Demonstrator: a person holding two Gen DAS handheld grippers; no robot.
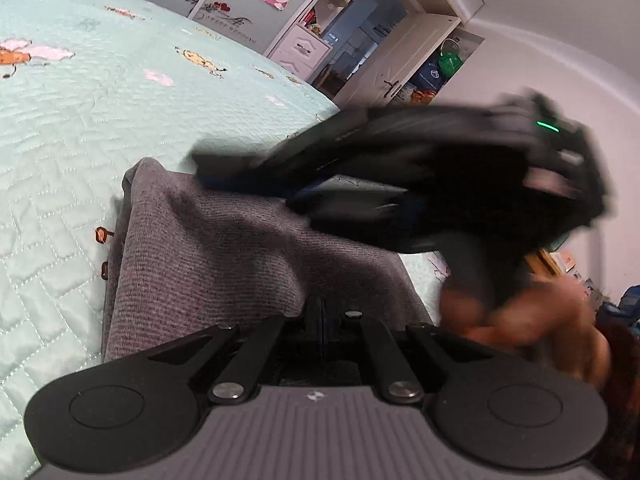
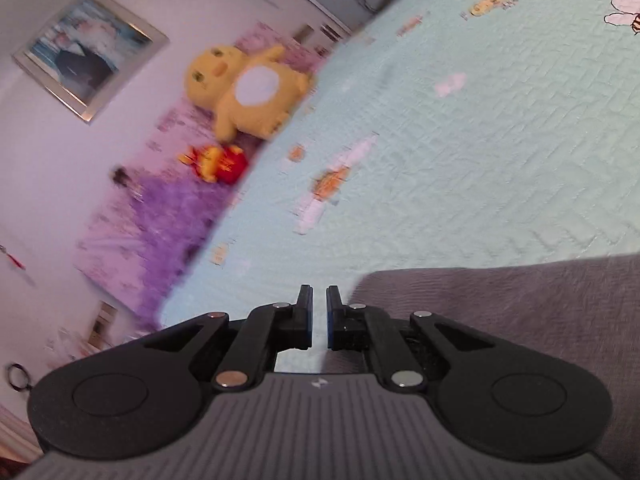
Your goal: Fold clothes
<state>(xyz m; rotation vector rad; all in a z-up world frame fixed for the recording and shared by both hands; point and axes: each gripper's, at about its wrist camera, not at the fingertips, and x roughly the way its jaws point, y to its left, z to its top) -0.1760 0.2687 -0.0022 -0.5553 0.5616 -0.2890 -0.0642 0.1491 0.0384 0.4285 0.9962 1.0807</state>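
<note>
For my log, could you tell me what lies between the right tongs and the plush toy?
Only bare quilt lies between the right tongs and the plush, seen in the right wrist view.

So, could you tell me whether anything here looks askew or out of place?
Only the grey garment: it lies bunched and rumpled on the quilted bedspread, not flat. The left gripper is shut on a fold of it; the right gripper is slightly open and empty.

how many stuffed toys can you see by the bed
2: a yellow plush on the purple rug beside the bed, and a blurred red-and-yellow toy just below it. Others may be hidden.
</note>
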